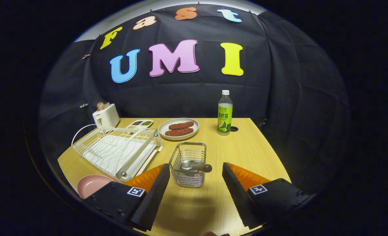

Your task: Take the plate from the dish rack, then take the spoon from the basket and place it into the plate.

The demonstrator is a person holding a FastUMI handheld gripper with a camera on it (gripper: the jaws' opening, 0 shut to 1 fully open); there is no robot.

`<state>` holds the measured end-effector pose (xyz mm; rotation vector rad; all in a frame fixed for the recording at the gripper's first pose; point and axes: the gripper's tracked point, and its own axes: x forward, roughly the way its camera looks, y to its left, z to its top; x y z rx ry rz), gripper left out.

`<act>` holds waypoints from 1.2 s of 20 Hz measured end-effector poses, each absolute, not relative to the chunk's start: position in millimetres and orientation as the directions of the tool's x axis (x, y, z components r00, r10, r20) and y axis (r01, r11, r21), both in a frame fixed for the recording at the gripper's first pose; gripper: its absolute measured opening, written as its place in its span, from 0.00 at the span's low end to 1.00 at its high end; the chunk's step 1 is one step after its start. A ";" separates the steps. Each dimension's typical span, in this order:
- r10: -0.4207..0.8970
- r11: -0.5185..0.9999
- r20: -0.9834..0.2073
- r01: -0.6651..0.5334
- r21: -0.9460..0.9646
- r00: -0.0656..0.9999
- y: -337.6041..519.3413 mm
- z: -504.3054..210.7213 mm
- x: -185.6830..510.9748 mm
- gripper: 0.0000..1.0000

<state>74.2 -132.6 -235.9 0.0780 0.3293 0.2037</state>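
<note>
A small wire basket [188,164] stands on the wooden table just ahead of my fingers, between their tips. A metal spoon [195,167] lies in it, its dark handle poking out over the right rim. My gripper [196,173] hangs open above the table with nothing between the fingers. A pink plate [92,184] lies flat on the table to the left, partly hidden behind my left finger. The white dish rack [116,149] sits just beyond the plate, with no dishes in it.
A white plate with two brown food pieces [179,128] sits beyond the basket. A green drink bottle [225,114] stands to the right of it. A white toaster [106,115] and a small divided tray [140,124] are at the back left.
</note>
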 end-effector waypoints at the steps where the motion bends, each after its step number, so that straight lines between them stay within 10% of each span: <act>1: 0.212 0.976 -0.316 -0.185 0.112 0.925 -132.9 -241.5 80.1 0.99; 17: 0.312 0.949 -0.216 -0.291 0.124 0.925 -91.0 -244.6 115.4 0.98; 21: 0.284 0.956 -0.205 -0.261 0.133 0.936 -97.8 -242.4 119.1 0.70; 24: 0.284 0.957 -0.179 -0.269 0.106 0.942 -95.7 -236.9 118.8 0.70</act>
